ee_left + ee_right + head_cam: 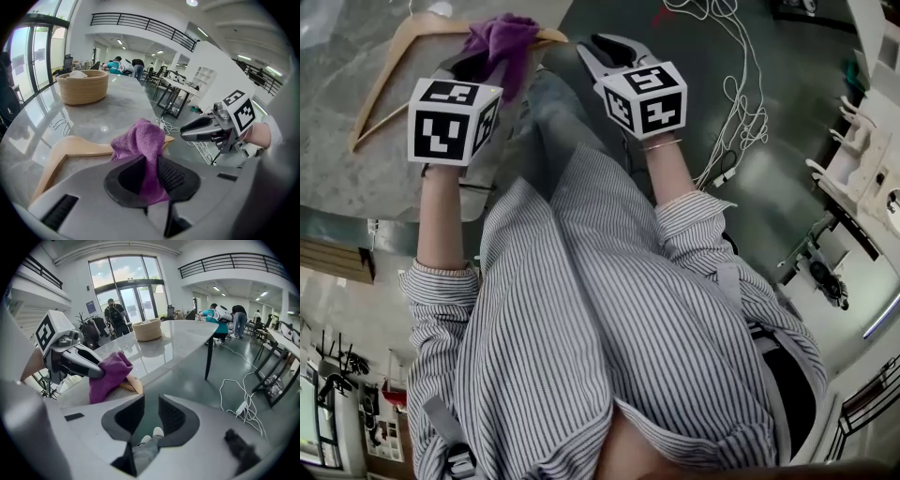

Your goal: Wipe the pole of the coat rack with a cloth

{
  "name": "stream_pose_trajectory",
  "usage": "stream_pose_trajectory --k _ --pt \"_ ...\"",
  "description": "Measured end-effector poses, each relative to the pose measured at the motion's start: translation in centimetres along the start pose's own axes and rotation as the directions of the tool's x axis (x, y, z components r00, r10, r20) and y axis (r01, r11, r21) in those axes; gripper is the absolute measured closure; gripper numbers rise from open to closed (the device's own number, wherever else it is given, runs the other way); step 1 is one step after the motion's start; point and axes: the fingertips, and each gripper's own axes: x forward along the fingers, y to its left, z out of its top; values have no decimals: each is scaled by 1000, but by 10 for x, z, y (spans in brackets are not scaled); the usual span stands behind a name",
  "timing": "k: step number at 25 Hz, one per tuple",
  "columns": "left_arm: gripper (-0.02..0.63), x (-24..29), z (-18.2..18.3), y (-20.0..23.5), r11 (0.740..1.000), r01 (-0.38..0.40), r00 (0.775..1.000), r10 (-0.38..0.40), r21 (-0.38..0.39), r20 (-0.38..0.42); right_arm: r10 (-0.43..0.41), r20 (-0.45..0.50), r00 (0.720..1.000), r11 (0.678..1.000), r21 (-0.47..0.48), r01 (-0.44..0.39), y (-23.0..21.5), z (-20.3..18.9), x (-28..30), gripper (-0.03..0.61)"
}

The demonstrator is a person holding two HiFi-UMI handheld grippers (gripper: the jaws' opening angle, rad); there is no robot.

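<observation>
Purple cloth [140, 140] is pinched tight in the left claw [150, 177] and sticks up in a soft bunch, so there is plenty of it to rub with. It is held over the bench [108, 110], close to a wooden hanger [70, 147]. The right claw [149, 416] is open and holds nothing (only floor and shoes show between its jaws), maybe kept free to help; no rack pole shows anywhere, so wiping has likely not begun.
</observation>
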Motion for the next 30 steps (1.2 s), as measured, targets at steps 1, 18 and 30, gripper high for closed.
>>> stream_pose_trajectory --k 1,18,30 --pt "534 3 1 -4 1000 6 1000 -6 8 -2 -3 2 1000 1000 3 3 -2 -1 -2 482" --pt "534 21 14 -40 995 84 996 -84 60 -3 -39 29 999 999 12 39 -7 -10 -27 482" --pt "534 -8 16 -37 998 54 993 -58 37 101 -25 126 992 996 -77 35 17 26 -38 482"
